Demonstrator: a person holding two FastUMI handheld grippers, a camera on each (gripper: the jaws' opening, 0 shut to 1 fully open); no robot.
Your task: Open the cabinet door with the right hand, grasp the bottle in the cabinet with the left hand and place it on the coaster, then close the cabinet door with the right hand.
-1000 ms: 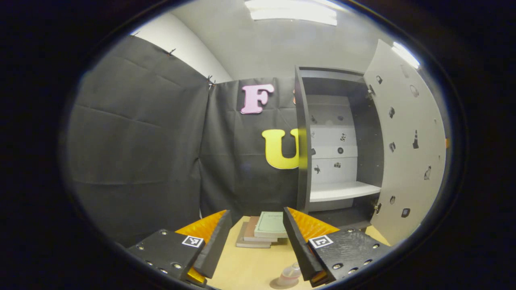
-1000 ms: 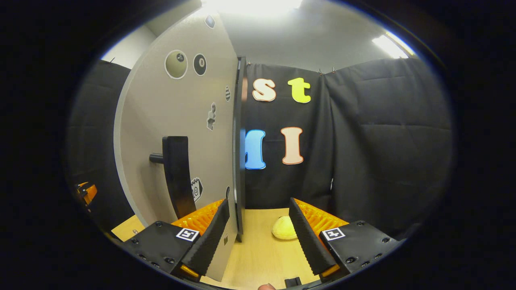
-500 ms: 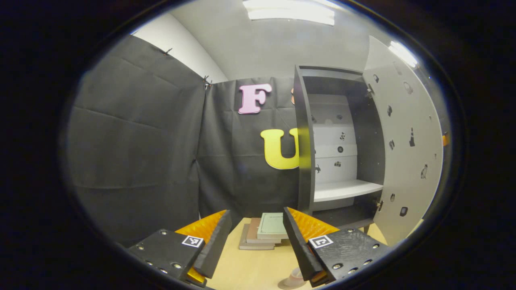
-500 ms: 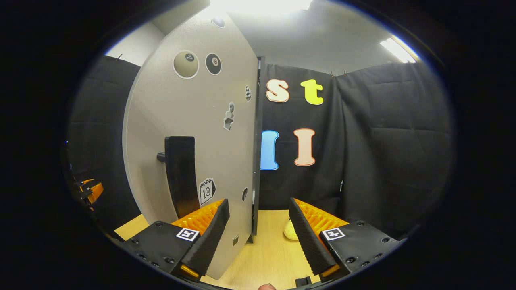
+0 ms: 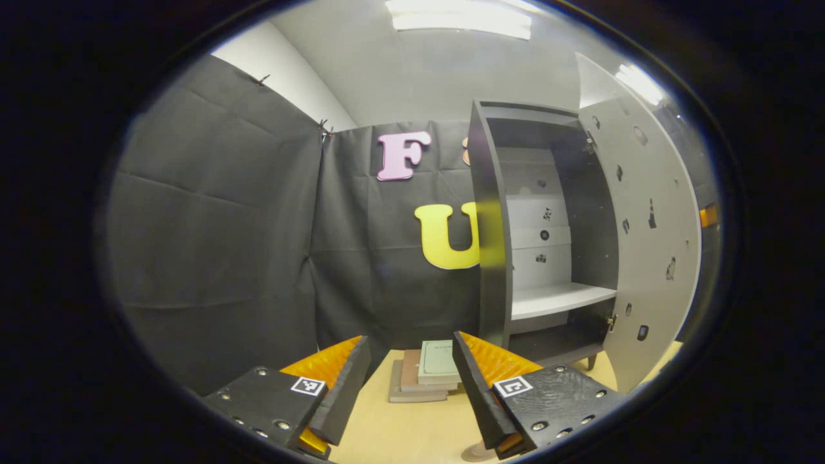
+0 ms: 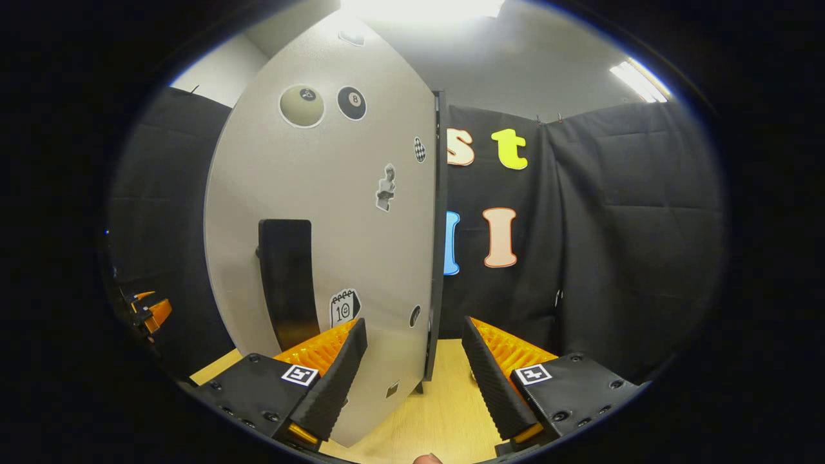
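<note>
progress: the cabinet [image 5: 548, 212] is seen with no bottle inside; bottle judged already set down, only closing left.
door [image 6: 335, 219]: swung open, at 11 o'clock of the right gripper [image 6: 412, 380]; handle [image 6: 287, 277] untouched.
right gripper: spread, nothing held.
left gripper [image 5: 406, 386]: released, empty.
bottle: cannot be made out.

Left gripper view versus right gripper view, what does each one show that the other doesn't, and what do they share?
Left gripper view: the open cabinet's shelf, the door's inner face, and stacked books on the table. Right gripper view: the door's outer face with its handle and stickers. Shared: the open door, the table and the black cloth wall.
</note>
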